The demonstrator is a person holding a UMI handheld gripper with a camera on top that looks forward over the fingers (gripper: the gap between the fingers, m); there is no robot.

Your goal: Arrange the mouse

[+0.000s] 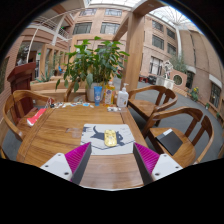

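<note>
A yellow mouse lies on a grey and white mouse mat with a dark picture on it, in the middle of a wooden table. My gripper hovers over the table's near part, just short of the mat. Its fingers are spread wide, open, with only bare wood between the magenta pads. The mouse rests on its own, beyond the fingertips and centred between them.
At the table's far end stand a potted green plant, a white bottle and small items. A red object lies on the left side. Wooden chairs stand to the right and left.
</note>
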